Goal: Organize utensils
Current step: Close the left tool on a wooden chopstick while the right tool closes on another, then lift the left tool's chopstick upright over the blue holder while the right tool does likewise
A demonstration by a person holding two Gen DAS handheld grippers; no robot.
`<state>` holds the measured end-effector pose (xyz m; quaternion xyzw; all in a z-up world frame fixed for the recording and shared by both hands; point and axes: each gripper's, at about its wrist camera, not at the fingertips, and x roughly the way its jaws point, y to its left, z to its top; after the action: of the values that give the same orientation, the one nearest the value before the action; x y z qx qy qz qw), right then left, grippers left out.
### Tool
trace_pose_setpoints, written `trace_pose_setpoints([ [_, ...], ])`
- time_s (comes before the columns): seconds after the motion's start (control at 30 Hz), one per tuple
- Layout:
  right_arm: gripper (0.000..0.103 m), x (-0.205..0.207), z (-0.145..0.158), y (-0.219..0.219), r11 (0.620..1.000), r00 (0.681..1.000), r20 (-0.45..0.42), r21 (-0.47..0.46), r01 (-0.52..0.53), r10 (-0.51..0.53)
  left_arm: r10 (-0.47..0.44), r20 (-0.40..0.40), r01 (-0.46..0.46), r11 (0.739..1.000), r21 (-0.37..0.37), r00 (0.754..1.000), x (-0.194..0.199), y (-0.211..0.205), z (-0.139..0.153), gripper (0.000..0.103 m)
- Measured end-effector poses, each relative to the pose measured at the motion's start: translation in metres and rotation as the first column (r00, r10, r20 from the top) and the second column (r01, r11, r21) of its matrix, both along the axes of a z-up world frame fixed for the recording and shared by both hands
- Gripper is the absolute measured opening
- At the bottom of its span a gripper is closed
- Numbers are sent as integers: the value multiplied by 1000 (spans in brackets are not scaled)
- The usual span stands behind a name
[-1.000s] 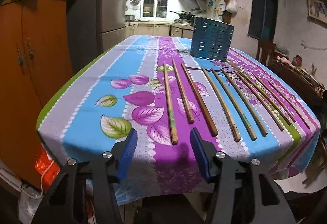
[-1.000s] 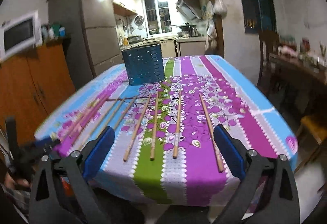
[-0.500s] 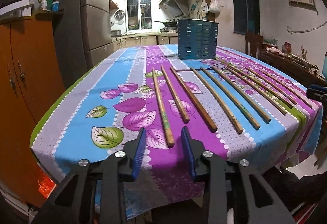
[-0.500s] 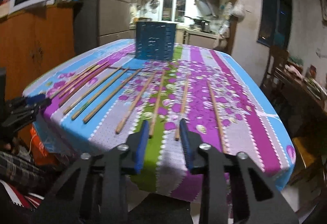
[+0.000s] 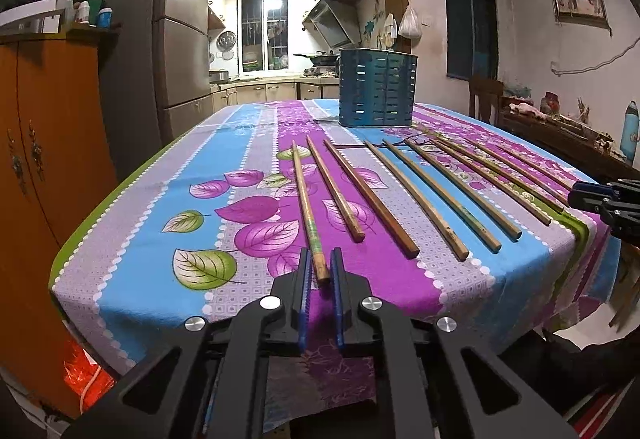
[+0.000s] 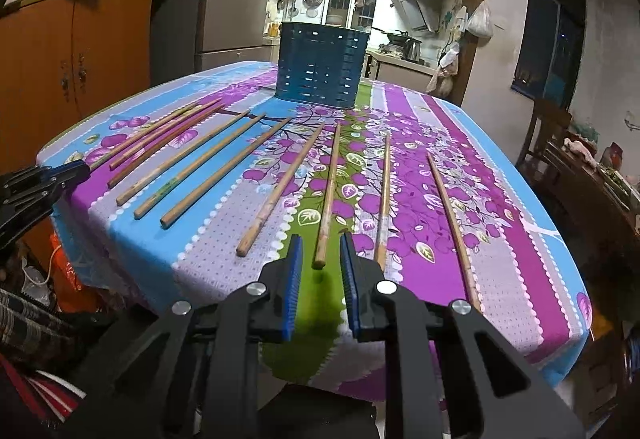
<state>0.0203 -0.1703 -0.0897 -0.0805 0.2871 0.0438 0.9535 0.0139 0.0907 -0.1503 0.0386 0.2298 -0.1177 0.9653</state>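
Several wooden chopsticks lie side by side on the flowered tablecloth (image 5: 132, 239), pointing toward a blue slotted utensil holder (image 5: 377, 94) at the far end, also in the right wrist view (image 6: 320, 67). My left gripper (image 5: 319, 263) is narrowly open, its pads on either side of the near end of the leftmost chopstick (image 5: 307, 211). My right gripper (image 6: 320, 249) is partly open around the near end of a chopstick (image 6: 329, 195) on the green stripe, without touching it.
An orange cabinet (image 5: 44, 143) stands left of the table. A wooden chair (image 6: 544, 135) and a cluttered side table (image 5: 560, 127) stand to the right. The table's near edge (image 6: 240, 291) is just below both grippers. The kitchen lies behind.
Both grippers have moved forward to the table's near edge and narrowed from wide open. Each now brackets the near end of a chopstick.
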Motion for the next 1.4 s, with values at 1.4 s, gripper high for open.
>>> trace_pose_setpoints([
  [1.4,5,-28,55,-27,975,983,180,219,-17,-23,65,68,-63,998,-25,996,-16,14,38,8],
])
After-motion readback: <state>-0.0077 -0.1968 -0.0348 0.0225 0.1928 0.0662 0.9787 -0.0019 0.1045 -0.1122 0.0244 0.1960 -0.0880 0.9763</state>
